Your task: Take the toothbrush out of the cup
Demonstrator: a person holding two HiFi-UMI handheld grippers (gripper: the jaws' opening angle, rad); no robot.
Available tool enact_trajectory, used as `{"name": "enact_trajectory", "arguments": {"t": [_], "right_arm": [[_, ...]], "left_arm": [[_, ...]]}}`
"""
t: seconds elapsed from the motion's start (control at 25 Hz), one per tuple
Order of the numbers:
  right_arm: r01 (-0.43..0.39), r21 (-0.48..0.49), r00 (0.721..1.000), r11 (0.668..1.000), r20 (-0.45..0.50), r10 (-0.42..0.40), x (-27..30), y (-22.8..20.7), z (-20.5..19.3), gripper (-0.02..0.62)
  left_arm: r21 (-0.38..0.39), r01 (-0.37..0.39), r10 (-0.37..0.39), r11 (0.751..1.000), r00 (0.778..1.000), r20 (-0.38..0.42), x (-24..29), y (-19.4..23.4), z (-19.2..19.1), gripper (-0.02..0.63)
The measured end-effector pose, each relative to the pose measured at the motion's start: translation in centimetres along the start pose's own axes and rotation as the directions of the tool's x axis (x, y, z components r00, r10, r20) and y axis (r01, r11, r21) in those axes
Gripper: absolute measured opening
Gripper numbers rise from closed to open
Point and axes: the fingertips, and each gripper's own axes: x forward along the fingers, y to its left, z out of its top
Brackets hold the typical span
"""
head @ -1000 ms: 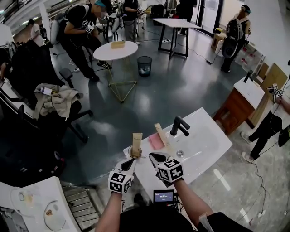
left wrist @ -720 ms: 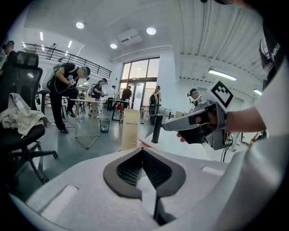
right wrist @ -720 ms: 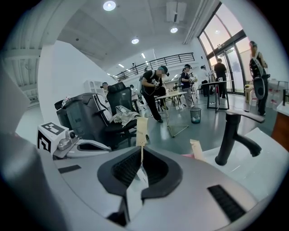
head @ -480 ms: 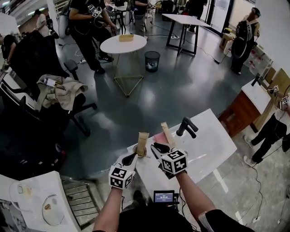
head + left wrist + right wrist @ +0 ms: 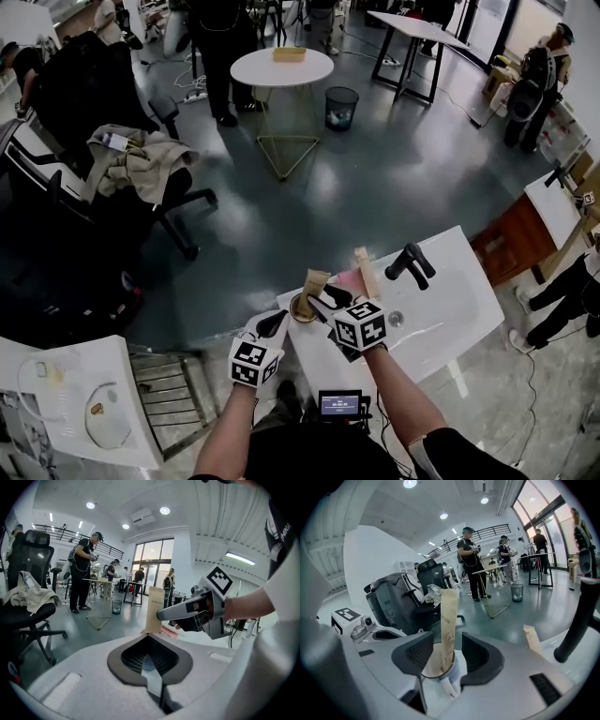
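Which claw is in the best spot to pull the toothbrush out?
Right. The right claw has just been opening its jaws, and the toothbrush stands between them in the cup. The left claw only sits beside the cup.

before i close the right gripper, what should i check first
1. Right gripper lined up: ok. Its jaws have just been opening and stand on either side of the wrapped toothbrush.
2. Grip on the toothbrush: not ok. The pads are not pressing on it yet.
3. Cup upright on the counter: ok.
4. Left gripper steadying the cup: not ok. Its jaws are together, empty and short of the cup, so the cup may lift with the toothbrush.
5. Room to lift: probably ok. The faucet stands off to the side.
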Motion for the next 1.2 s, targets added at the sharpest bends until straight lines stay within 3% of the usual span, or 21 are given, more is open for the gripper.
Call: {"name": "enact_trajectory", "arguments": {"t": [0.2,0.56,1.2], "right_arm": [[-0.015,-0.003,0.999,1.0,-0.032,0.015,1.5,0.3,-0.8,0.192],[0.016,-0.022,0.999,1.0,-0.041,-0.016,1.8,0.3,-1.2,0.066],[0.041,-0.031,0.998,0.999,0.041,-0.04,-0.9,1.6,0.7,0.048]], "left_arm": [[-0.024,-0.018,0.017,1.0,1.0,-0.018,-0.2,0.9,-1.1,0.009],[-0.04,-0.026,0.024,0.999,0.999,-0.038,-0.5,0.8,-2.4,0.009],[-0.007,-0.019,0.019,1.0,1.0,-0.005,-1.7,-0.1,-1.2,0.009]]}}
